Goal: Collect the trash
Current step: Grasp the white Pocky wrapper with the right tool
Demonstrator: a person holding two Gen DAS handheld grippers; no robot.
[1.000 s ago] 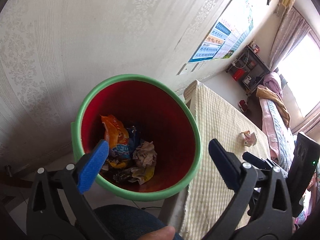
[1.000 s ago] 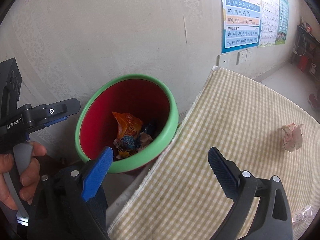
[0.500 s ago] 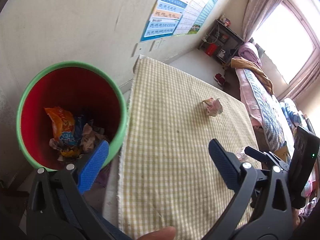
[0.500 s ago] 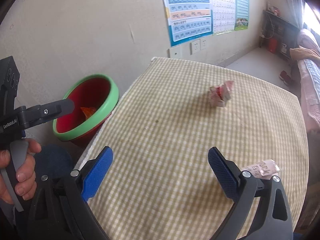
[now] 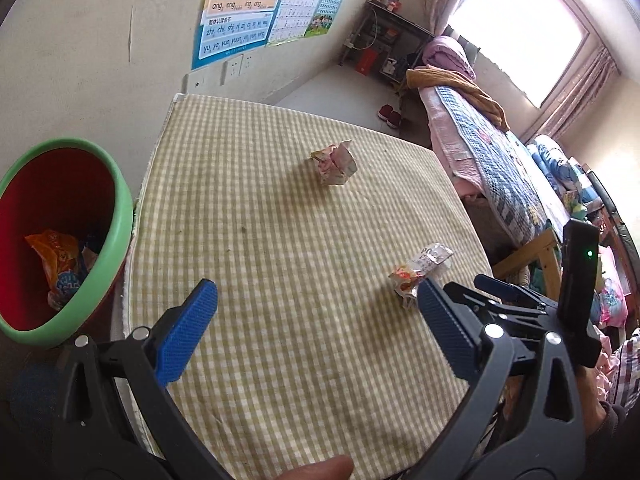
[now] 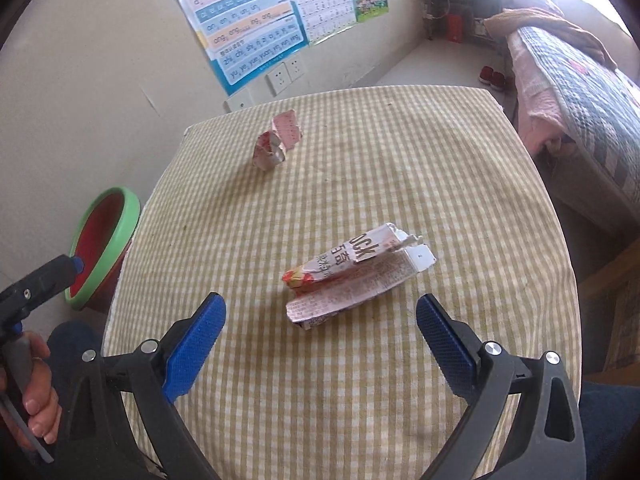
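Observation:
A flattened white and red snack box (image 6: 356, 274) lies on the checked table (image 6: 360, 380), just ahead of my open, empty right gripper (image 6: 320, 336). It also shows in the left wrist view (image 5: 420, 270). A crumpled pink carton (image 6: 278, 146) lies farther back; in the left wrist view the carton (image 5: 334, 162) is mid-table. A red bin with a green rim (image 5: 60, 240) stands off the table's left edge and holds wrappers (image 5: 60, 264). My left gripper (image 5: 316, 328) is open and empty above the table's near part. The right gripper's side (image 5: 520, 300) shows at the right.
A wall with posters (image 5: 240, 12) and sockets (image 6: 286, 74) runs behind the table. A bed with quilts (image 5: 492, 136) stands to the right, with a wooden frame (image 5: 528, 256) near the table's right edge. The bin's rim (image 6: 108, 248) sits below the left edge.
Both grippers have swung from the bin to the right over the table. The bin has moved to the left edge of both views, and the snack box is now close ahead of the right gripper.

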